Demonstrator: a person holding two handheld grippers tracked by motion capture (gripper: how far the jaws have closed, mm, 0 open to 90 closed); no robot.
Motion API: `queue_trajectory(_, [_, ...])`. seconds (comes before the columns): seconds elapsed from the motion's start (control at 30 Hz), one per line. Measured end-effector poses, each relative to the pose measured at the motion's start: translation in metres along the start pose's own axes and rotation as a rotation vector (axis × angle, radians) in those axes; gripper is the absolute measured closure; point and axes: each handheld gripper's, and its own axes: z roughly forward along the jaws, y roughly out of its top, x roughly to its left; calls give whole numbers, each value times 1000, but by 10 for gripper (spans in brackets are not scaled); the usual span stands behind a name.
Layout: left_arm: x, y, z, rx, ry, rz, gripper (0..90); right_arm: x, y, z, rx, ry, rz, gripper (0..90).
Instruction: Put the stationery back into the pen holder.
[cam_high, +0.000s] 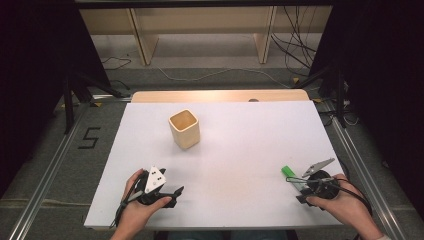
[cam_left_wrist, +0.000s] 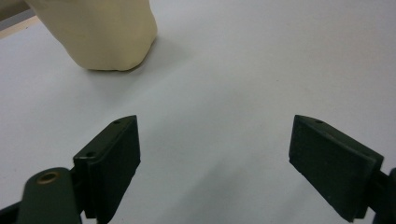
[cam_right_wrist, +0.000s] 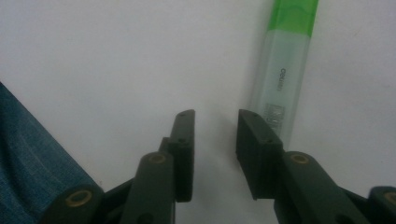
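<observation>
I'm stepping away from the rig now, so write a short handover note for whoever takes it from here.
Left claw: open, nothing between its jaws, resting low at the near left of the white table, aimed toward the cream square-mouthed cup.
Right claw: jaws a little apart, holding nothing. The green-capped, clear-bodied marker pen lies flat on the table just beside one jaw, not between them.
The cup stands upright mid-table, toward the far left; the pen is at the near right.
Done: nothing placed yet.
Left, likely: grasp the pen and carry it to the cup.

Left gripper (cam_left_wrist: 215, 154) wide open; right gripper (cam_right_wrist: 215, 140) slightly parted, seemingly empty.
</observation>
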Motion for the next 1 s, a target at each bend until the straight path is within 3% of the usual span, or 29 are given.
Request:
queue_trajectory(0.47, [0, 0, 1, 0, -2, 1, 161, -6, 11, -10, -56, -69, -10, 363])
queue_trajectory(0.5, [0, 0, 1, -1, -2, -1, 161, -9, 15, -13, -63, -84, 7, 311])
queue_trajectory(0.6, [0, 0, 1, -3, -1, 0, 161, -14, 21, -15, -61, -85, 28, 277])
queue_trajectory(0.83, [0, 0, 1, -1, -3, 0, 162, -25, 34, -12, -3, -67, 26, 281])
queue_trajectory(1.0, [0, 0, 1, -3, -3, -1, 162, -30, 46, -8, 95, -62, 24, 321])
